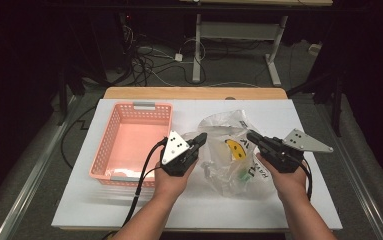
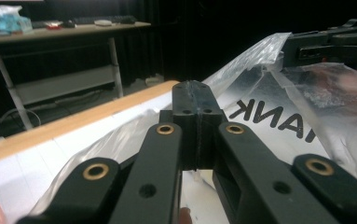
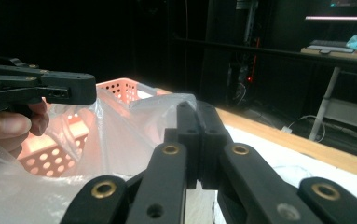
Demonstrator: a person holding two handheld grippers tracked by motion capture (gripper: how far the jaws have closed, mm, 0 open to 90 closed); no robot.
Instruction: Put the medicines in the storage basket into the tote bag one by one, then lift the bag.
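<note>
The clear plastic bag (image 1: 229, 150) hangs between both closed grippers, apparently pinched at opposite edges.

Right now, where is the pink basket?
In the high view the pink basket sits on the left side of the white table, just left of the left gripper and the clear plastic bag.

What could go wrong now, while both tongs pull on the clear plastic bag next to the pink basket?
1. The left tongs and right tongs each pinch only a thin edge of the plastic bag; the film may slip out or tear.
2. The contents, near the yellow smiley print, could spill onto the table instead of the basket.
</note>
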